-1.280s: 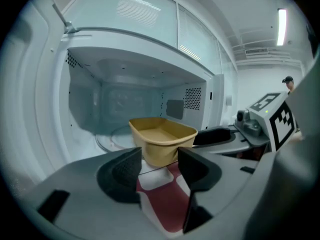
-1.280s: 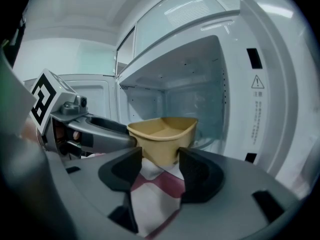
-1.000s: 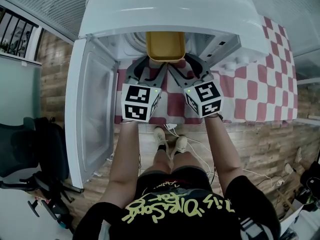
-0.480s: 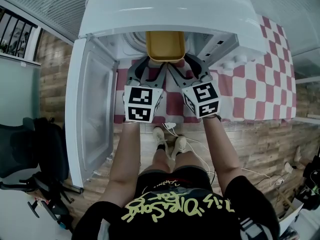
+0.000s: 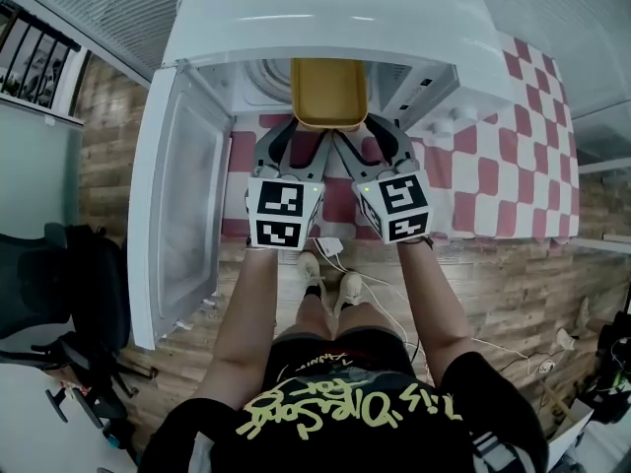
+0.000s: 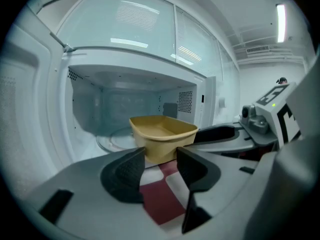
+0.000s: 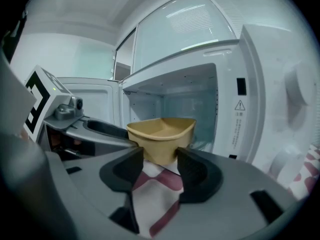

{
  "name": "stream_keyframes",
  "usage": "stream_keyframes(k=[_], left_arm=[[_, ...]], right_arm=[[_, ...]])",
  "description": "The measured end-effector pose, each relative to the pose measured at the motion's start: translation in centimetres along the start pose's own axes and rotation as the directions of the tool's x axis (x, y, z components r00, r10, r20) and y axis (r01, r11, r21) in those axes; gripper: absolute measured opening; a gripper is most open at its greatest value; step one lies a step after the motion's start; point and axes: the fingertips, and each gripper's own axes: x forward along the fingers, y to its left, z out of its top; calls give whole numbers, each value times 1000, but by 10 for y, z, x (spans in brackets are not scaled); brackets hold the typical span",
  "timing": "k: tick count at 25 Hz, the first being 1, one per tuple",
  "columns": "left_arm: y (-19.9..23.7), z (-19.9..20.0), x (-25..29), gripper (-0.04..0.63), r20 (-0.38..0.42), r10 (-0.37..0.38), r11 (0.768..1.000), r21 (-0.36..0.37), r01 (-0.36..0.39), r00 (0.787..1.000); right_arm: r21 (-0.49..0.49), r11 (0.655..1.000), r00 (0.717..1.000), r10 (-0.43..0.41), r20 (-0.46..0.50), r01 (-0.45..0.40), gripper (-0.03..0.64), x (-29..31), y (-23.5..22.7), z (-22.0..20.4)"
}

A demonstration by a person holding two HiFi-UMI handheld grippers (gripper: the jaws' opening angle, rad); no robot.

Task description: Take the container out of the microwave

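Observation:
A yellow container [image 5: 328, 92] juts out of the open white microwave [image 5: 325, 18] above the checked cloth. My left gripper [image 5: 296, 131] has its jaws on the container's near left corner, and my right gripper [image 5: 367, 131] on the near right corner. In the left gripper view the container [image 6: 162, 134] fills the gap at the tips of the left gripper [image 6: 161, 159]. The right gripper view shows the container [image 7: 161, 134] the same way between the tips of the right gripper [image 7: 160, 159]. Both pairs of jaws have just been closing a little on it.
The microwave door [image 5: 177, 215] hangs open at the left. A glass turntable [image 6: 112, 140] lies inside behind the container. A red and white checked cloth [image 5: 493, 156] covers the counter to the right. A dark chair [image 5: 49, 284] and cables [image 5: 394, 304] are on the wooden floor.
Both grippers and the yellow container have come a little toward me, out of the microwave. The jaws look slightly narrower on the container's corners.

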Motion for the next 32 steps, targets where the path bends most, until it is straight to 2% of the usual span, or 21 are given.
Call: stream_keyframes(k=[32], left_arm=[[-76, -2, -105, 201, 14, 71, 997, -2, -71, 997]], right_arm=[[8, 997, 997, 75, 16, -75, 216, -114, 54, -2]])
